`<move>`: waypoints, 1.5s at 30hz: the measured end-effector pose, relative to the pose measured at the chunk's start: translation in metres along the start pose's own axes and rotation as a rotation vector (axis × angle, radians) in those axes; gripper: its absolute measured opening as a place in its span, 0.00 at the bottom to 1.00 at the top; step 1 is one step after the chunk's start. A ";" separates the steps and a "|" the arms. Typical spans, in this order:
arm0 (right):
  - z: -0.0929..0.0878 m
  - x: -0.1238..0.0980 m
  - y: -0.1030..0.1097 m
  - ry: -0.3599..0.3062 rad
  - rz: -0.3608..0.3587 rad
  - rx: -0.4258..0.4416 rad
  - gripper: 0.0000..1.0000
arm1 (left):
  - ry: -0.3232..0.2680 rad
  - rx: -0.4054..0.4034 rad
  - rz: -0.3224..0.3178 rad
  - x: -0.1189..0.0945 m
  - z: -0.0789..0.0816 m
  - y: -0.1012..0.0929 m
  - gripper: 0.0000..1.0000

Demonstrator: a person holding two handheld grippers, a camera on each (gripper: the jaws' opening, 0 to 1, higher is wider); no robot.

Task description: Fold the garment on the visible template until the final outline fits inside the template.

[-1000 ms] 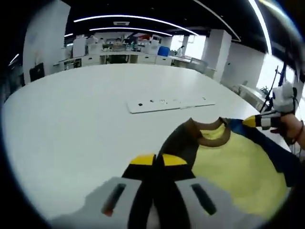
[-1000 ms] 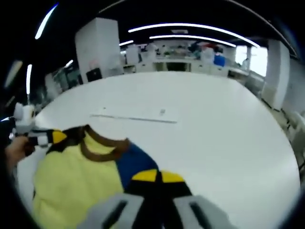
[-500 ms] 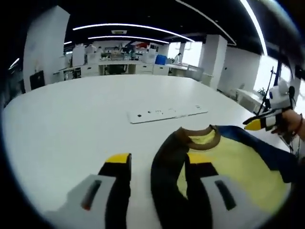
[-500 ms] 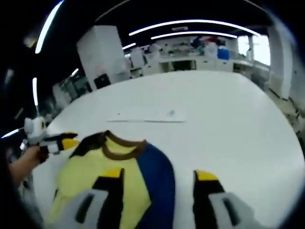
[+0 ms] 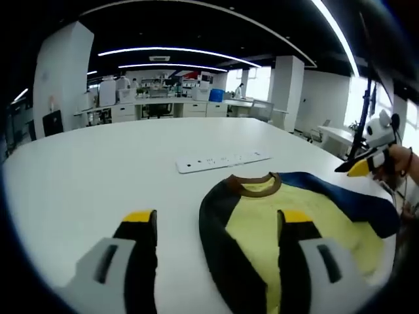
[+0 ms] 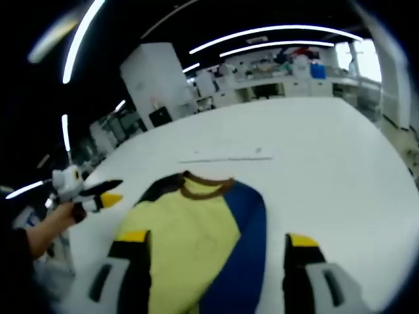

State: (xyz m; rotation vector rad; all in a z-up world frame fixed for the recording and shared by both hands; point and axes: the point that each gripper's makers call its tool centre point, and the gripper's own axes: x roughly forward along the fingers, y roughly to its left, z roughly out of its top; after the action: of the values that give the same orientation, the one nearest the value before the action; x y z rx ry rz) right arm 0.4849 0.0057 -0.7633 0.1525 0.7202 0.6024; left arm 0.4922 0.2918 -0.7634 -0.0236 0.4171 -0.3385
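Observation:
A sweater (image 5: 255,212) with a yellow body, a brown collar, one black sleeve and one blue sleeve lies flat on the white table (image 5: 98,163). My left gripper (image 5: 217,219) hangs open above its black sleeve, gripping nothing. In the right gripper view the sweater (image 6: 186,222) spreads out between my jaws, and my right gripper (image 6: 217,239) stands open over the blue sleeve (image 6: 247,229). The right gripper (image 5: 357,168) shows at the sweater's far side, held by a hand. The left gripper (image 6: 101,190) shows at the left of the right gripper view.
A flat white strip (image 5: 222,160) with small marks lies on the table beyond the collar, and it shows again as a strip (image 6: 226,157) in the right gripper view. Wide bare tabletop (image 6: 327,144) surrounds the sweater. Lab benches and pillars stand far behind.
Both grippers were shut on the sweater's shoulders one second ago. They have opened, let go and drawn back, and the sweater now lies spread on the table.

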 end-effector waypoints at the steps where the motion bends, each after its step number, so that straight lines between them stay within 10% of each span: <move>1: -0.004 -0.004 0.003 0.008 0.010 -0.006 0.83 | 0.007 0.003 0.001 -0.006 -0.003 -0.001 0.73; 18: -0.076 -0.067 0.017 0.081 0.042 -0.005 0.79 | 0.023 0.081 -0.015 -0.081 -0.030 -0.023 0.63; 45: -0.132 -0.096 0.019 0.093 -0.006 0.073 0.53 | 0.184 0.095 -0.006 -0.100 -0.111 -0.043 0.30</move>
State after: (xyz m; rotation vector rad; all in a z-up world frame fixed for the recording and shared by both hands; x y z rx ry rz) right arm 0.3319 -0.0425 -0.8009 0.1911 0.8326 0.5805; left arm 0.3484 0.2893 -0.8223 0.1000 0.5828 -0.3674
